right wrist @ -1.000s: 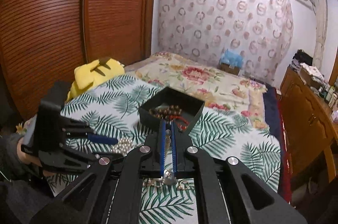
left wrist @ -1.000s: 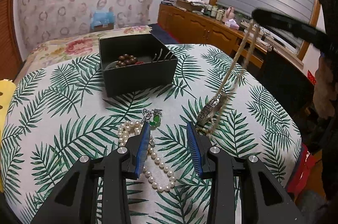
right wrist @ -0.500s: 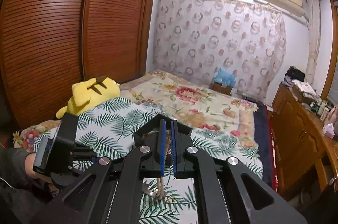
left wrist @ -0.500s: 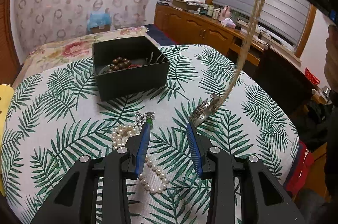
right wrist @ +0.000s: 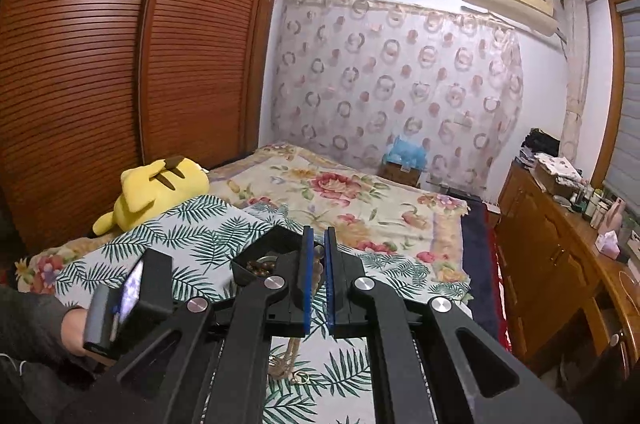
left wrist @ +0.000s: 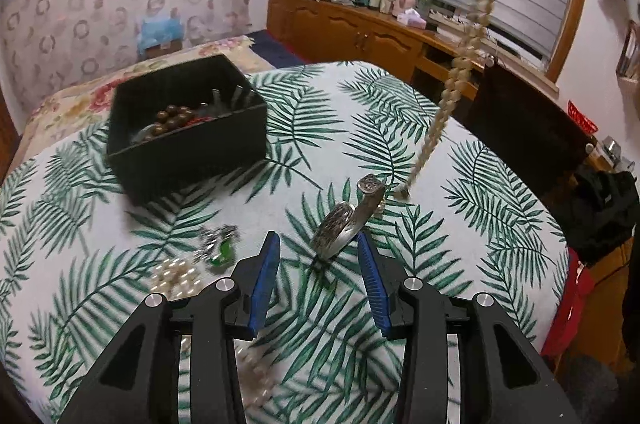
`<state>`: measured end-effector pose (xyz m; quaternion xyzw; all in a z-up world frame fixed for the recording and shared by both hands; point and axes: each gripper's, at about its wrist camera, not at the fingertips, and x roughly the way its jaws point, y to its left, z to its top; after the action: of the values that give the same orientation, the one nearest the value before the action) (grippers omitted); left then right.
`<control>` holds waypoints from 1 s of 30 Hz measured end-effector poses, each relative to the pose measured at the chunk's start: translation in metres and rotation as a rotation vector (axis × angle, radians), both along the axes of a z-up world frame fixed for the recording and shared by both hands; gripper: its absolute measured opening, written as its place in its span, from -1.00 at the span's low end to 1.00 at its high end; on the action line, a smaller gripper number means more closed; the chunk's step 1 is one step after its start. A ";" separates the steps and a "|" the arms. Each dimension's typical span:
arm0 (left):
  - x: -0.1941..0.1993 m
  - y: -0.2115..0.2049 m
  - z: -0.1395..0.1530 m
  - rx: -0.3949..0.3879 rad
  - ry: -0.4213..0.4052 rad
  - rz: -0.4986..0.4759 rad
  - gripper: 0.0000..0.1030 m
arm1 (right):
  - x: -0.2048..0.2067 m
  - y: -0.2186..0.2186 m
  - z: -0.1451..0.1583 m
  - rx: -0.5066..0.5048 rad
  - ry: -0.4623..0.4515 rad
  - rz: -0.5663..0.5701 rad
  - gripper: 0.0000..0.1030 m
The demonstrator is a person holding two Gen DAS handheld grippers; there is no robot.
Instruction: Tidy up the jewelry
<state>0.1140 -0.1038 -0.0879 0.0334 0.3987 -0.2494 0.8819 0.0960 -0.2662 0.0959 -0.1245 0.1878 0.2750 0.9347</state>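
Palm-print cloth (left wrist: 460, 244) lay under my open left gripper (left wrist: 318, 278), while my right gripper (right wrist: 316, 278) pinched the necklace (left wrist: 460, 72) high so its bangle (left wrist: 348, 222), just ahead of my left fingers, could clear toward the box (left wrist: 188, 132).

1. The beige bead strand (left wrist: 452, 92) runs off the top edge of the left wrist view, so its upper end and whatever holds it are cut off there.
2. In the right wrist view, the right gripper (right wrist: 319, 278) hides most of that strand; only a short stretch shows between its fingers (right wrist: 307, 280).
3. The pearl necklace (left wrist: 176, 274) is blurred and partly covered by the left gripper (left wrist: 318, 278).
4. The green pendant (left wrist: 222, 248) is smeared; its setting cannot be made out.
5. The black box (left wrist: 188, 128) shows brown beads, but its other contents are too small to tell.
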 end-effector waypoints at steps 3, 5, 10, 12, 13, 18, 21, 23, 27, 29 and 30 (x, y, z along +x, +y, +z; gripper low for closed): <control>0.007 -0.008 -0.007 0.035 0.000 0.009 -0.45 | 0.000 -0.003 -0.001 0.000 -0.001 -0.008 -0.88; 0.010 -0.011 -0.009 0.046 0.002 0.011 -0.81 | 0.002 -0.006 -0.002 0.000 0.000 -0.014 -0.88; 0.014 -0.001 -0.006 0.031 -0.011 0.029 -0.91 | 0.012 -0.007 -0.006 -0.011 0.010 -0.022 -0.88; 0.016 0.006 0.000 0.019 -0.022 0.039 -0.92 | 0.019 -0.006 -0.008 -0.009 0.015 -0.020 -0.88; 0.017 0.011 0.005 0.018 -0.033 0.052 -0.93 | 0.021 -0.005 -0.008 -0.007 0.016 -0.019 -0.88; 0.025 0.027 0.027 0.011 -0.076 0.078 -0.94 | 0.037 0.003 -0.005 0.007 0.013 0.002 -0.88; 0.036 0.038 0.040 0.025 -0.094 0.098 -0.94 | 0.047 0.010 0.001 0.011 0.005 0.016 -0.88; 0.045 0.044 0.046 0.035 -0.097 0.115 -0.94 | 0.056 0.015 0.007 0.019 -0.001 0.027 -0.88; 0.069 0.061 0.055 0.046 -0.092 0.156 -0.94 | 0.075 0.025 0.023 0.036 -0.020 0.049 -0.88; 0.085 0.070 0.055 0.057 -0.081 0.178 -0.94 | 0.084 0.028 0.031 0.041 -0.029 0.058 -0.88; 0.090 0.071 0.053 0.063 -0.074 0.186 -0.94 | 0.088 0.030 0.034 0.045 -0.033 0.064 -0.88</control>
<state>0.2045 -0.0325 -0.0344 0.0329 0.3750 -0.1526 0.9138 0.1842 -0.2362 0.1304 -0.1138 0.1622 0.3067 0.9310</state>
